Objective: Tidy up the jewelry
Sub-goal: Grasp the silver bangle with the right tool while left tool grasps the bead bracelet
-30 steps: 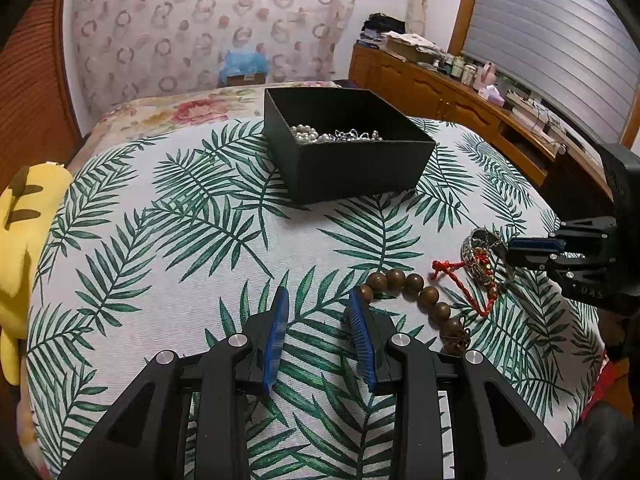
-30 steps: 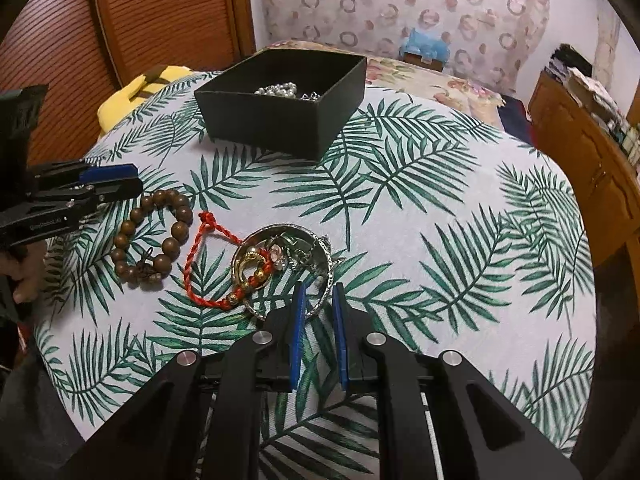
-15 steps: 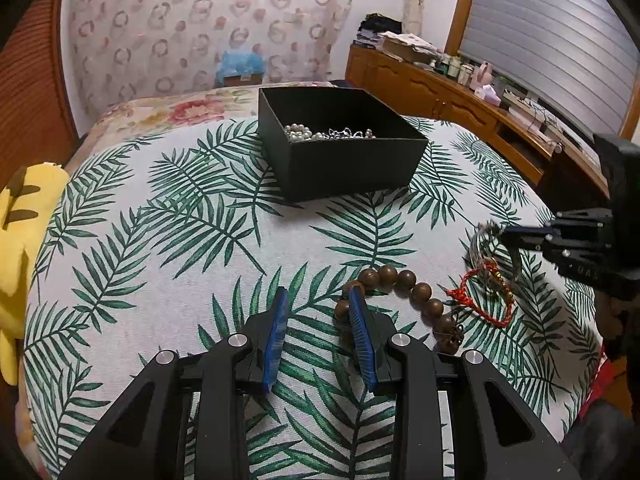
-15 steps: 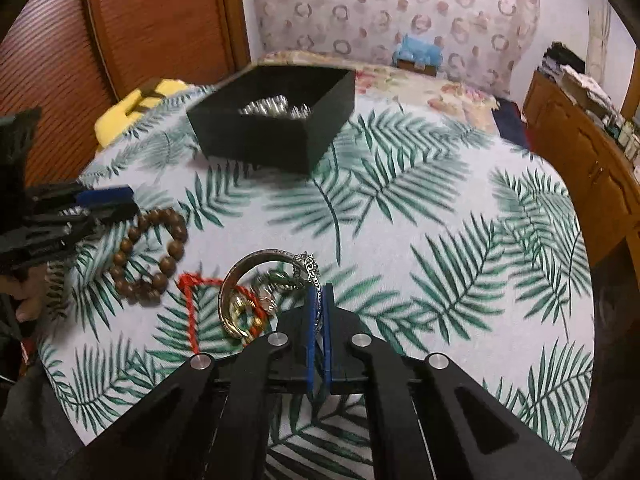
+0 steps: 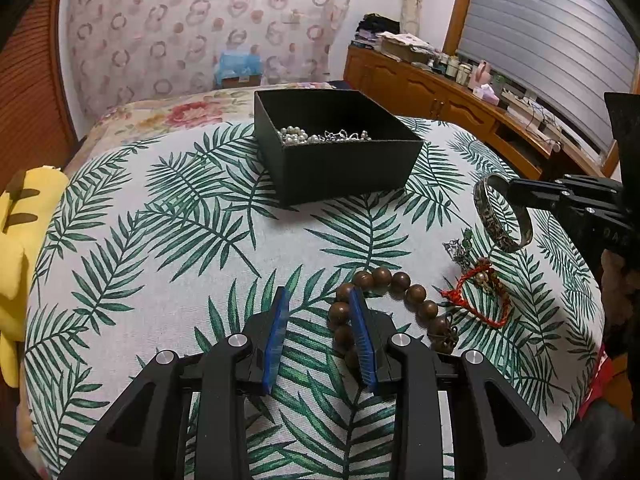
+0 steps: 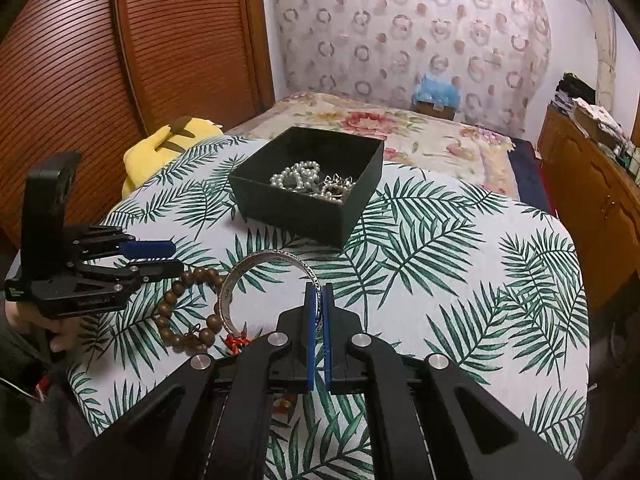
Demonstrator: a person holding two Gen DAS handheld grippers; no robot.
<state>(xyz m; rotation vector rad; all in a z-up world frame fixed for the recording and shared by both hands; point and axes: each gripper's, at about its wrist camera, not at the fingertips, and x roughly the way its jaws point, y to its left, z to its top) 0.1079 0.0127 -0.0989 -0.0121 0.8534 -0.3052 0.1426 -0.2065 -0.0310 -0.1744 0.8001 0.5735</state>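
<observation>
My right gripper (image 6: 318,292) is shut on a silver bangle (image 6: 240,276) and holds it above the cloth; the bangle also shows in the left wrist view (image 5: 502,216). My left gripper (image 5: 318,300) is open, low over the cloth, its right finger beside a brown wooden bead bracelet (image 5: 400,284) that also shows in the right wrist view (image 6: 180,312). A red cord bracelet (image 5: 478,296) and a small silver charm (image 5: 456,250) lie on the cloth. A black box (image 5: 344,160) holds pearls and silver chains (image 6: 308,180).
The round table has a palm-leaf cloth (image 5: 160,220). A yellow plush (image 5: 16,240) sits at its left edge. A bed (image 6: 380,124) lies behind the table, and a wooden sideboard (image 5: 460,104) with clutter stands at the right.
My right gripper closed on the bangle and lifted it off the pile, leaving the red cord and charm on the cloth. My left gripper edged closer to the bead bracelet.
</observation>
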